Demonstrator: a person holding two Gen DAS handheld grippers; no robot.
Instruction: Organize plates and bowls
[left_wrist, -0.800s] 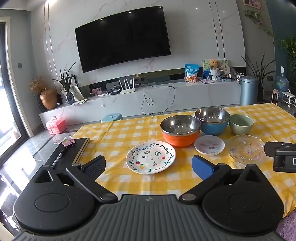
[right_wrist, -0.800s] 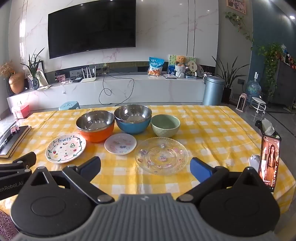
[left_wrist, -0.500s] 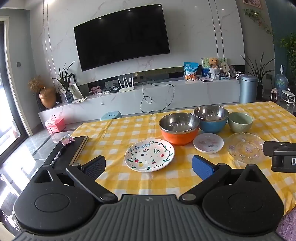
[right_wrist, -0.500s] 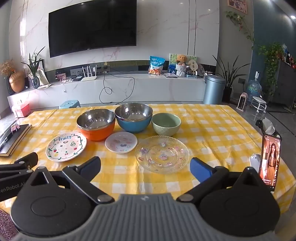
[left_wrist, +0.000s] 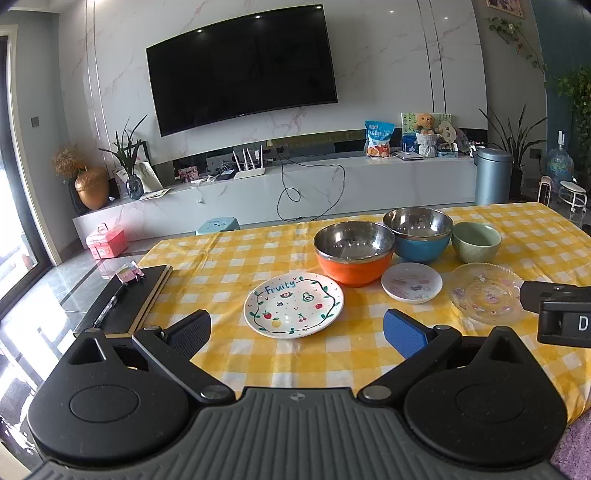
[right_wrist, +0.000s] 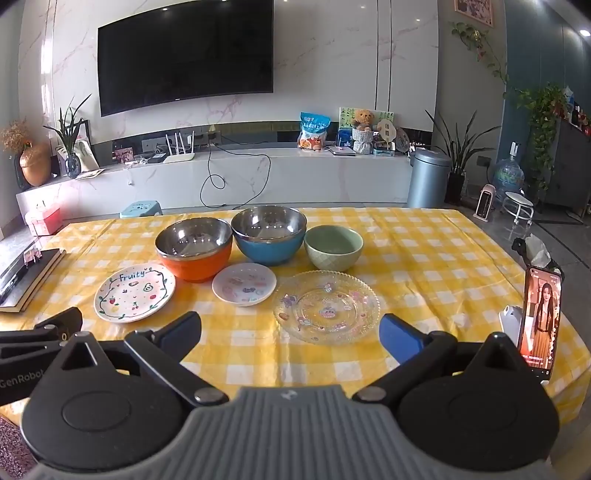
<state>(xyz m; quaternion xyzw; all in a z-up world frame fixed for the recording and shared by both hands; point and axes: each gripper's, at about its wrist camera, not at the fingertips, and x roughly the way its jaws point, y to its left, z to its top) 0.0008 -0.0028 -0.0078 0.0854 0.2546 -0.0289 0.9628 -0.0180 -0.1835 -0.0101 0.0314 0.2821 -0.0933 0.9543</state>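
Observation:
On the yellow checked tablecloth stand three bowls in a row: an orange steel bowl, a blue steel bowl and a green bowl. In front lie a white "Fruity" plate, a small pink plate and a clear glass plate. My left gripper hangs open just short of the Fruity plate, holding nothing. My right gripper is open near the glass plate, also holding nothing.
A black notebook with a pen lies at the table's left edge. A phone stands upright at the right edge, next to a tissue box. Behind the table are a TV, a low white cabinet and a grey bin.
Both views have shifted only slightly; the dishes sit a little lower and nearer in the frames. Neither gripper has opened or shut, and no dish has moved.

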